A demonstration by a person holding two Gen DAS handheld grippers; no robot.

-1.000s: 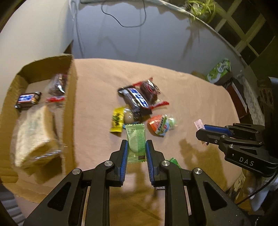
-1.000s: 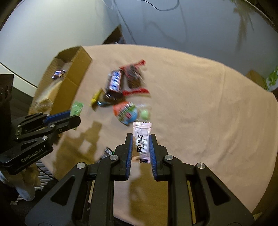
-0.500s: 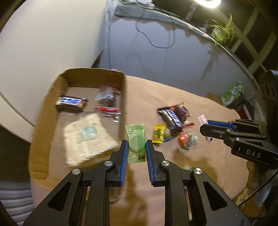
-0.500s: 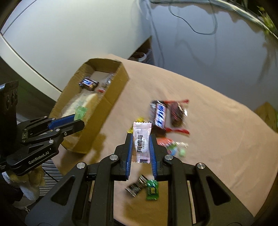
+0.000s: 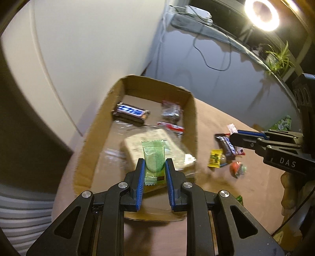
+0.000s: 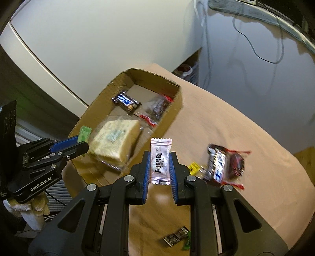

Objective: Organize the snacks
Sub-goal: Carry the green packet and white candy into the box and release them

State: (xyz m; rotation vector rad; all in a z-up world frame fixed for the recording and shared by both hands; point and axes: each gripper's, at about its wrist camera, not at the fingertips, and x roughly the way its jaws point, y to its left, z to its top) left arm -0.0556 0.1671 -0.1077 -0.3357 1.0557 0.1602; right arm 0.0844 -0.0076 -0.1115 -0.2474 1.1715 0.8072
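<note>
left gripper [image 5: 154, 169] jaws pinching green sachet [image 5: 154, 160], over cardboard box [image 5: 194, 122] | right gripper [image 6: 159, 169] jaws pinching pink sachet [image 6: 160, 160], beside box | box: wrapped sandwich [image 6: 115, 139], chocolate bar [image 5: 130, 112] | beyond: loose snacks [image 6: 225, 165] on surface [image 6: 246, 137]

Dim, warm indoor light; a ring lamp [image 5: 261, 14] glares at the left wrist view's top right, well beyond the cardboard box [image 5: 194, 126]. Motion blur smears the box contents and nearby snacks, while the jaws stay sharp. Heavy fisheye bending with dark vignetted corners in both views.
</note>
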